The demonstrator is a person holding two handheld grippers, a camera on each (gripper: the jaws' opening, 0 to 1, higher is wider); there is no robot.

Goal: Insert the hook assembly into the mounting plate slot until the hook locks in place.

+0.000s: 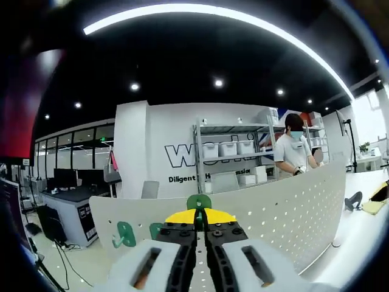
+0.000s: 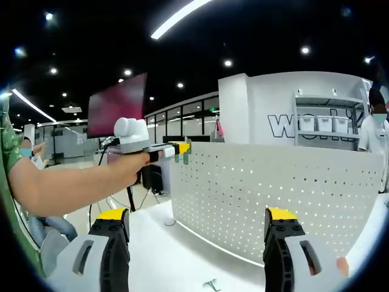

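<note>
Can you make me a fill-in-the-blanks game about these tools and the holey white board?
1. The left tool is shut on a ____ hook.
2. The right tool has its jaws wide ____.
3. The white board is full of little round ____.
4. Another green hook hangs on the ____.

Missing words: green; open; holes; board
</note>
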